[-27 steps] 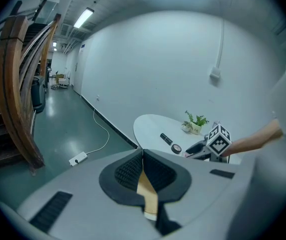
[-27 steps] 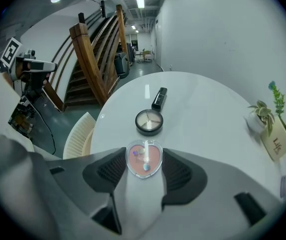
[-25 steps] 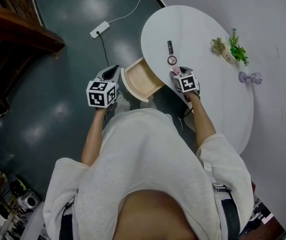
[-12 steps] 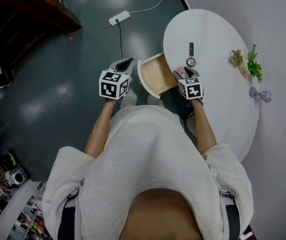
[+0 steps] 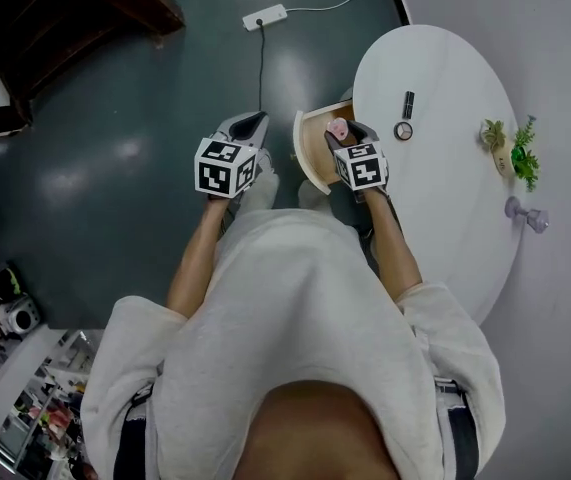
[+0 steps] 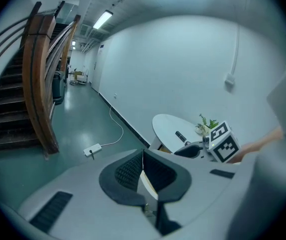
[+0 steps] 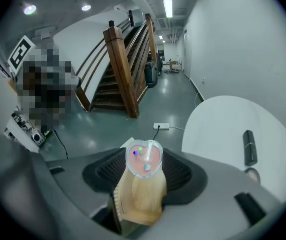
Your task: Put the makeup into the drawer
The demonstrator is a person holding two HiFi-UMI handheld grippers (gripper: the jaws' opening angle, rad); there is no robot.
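Head view: the person's light shirt (image 5: 295,338) fills the lower half and hides whatever lies beneath it.

Left gripper (image 6: 143,156): pads pressed together, nothing between them. It hangs over bare floor at 9 o'clock of the drawer, apart from it.

Right gripper (image 5: 345,136): pinching the makeup (image 7: 144,158), a pink heart-shaped case with a clear lid. The case is above the open drawer (image 5: 312,146), not yet set down in it.

The drawer is pale wood and projects from the table's edge at 9 o'clock. The right gripper covers part of it, so its bottom cannot be inspected.

Table (image 5: 455,198): white, oval, matte.
- At 2 o'clock of the drawer lies a black tube (image 5: 407,102), with a round item (image 5: 403,130) just beside it, too small to identify.
- Toward 3 o'clock stand small green plants (image 5: 523,158) and a lilac object (image 5: 525,211), type unclear.

Room:
- The floor (image 5: 115,168) is dark and glossy, with light reflections.
- A white power strip (image 5: 266,17) with its cable lies at 12 o'clock.
- A wooden staircase (image 6: 37,84) stands at 10 o'clock.
- The walls are white.
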